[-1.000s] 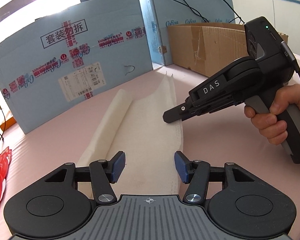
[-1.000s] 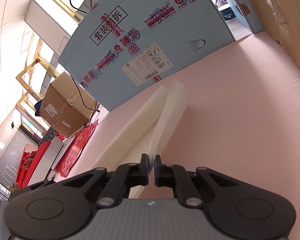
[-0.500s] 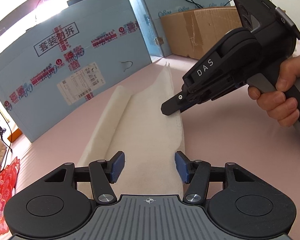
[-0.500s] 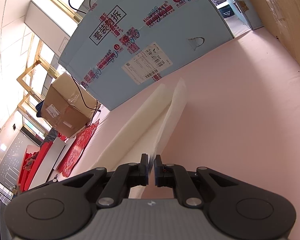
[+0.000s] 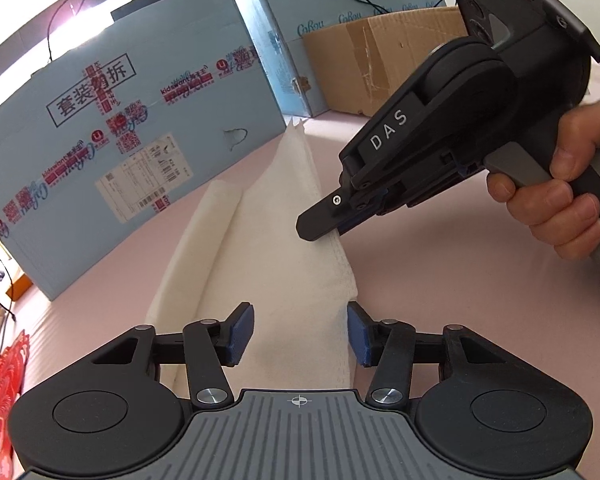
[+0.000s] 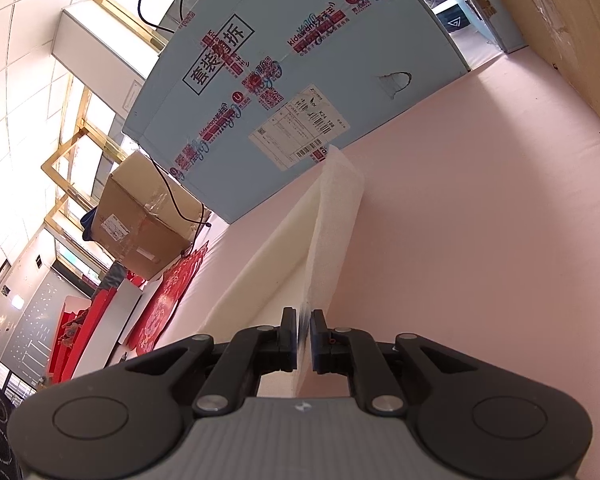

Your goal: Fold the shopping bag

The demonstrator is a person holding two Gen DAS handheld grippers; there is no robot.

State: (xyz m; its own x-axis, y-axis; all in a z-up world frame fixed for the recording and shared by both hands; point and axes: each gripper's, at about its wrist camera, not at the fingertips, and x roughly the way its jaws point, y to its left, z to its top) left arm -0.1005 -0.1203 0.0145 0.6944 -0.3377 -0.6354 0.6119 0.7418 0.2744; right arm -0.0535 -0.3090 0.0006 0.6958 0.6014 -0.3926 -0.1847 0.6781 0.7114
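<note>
Jaws on your left gripper point(image 5: 300, 334) have just been closing, yet they stand apart at a moderate gap, with the near end of the bag point(image 5: 288, 248) lying between the blue pads point(image 5: 240, 332); neither pad presses the fabric, though the right-hand pad sits just at the bag's raised edge. Your right gripper point(image 5: 320, 228) has its jaws almost together, pinching that same long edge of the bag farther up, so the edge stands lifted off the pink table point(image 5: 440, 280) like a ridge. In the right wrist view the thin white fabric point(image 6: 332, 216) runs up from between the nearly closed right gripper point(image 6: 304, 334) toward the blue box point(image 6: 300, 80). The bag lies as a long narrow strip, one side already folded over into a soft roll on the left, its far tip near the gap between the blue box point(image 5: 140, 140) and a brown carton point(image 5: 380, 68). Your right hand point(image 5: 556, 184) grips the handle.
</note>
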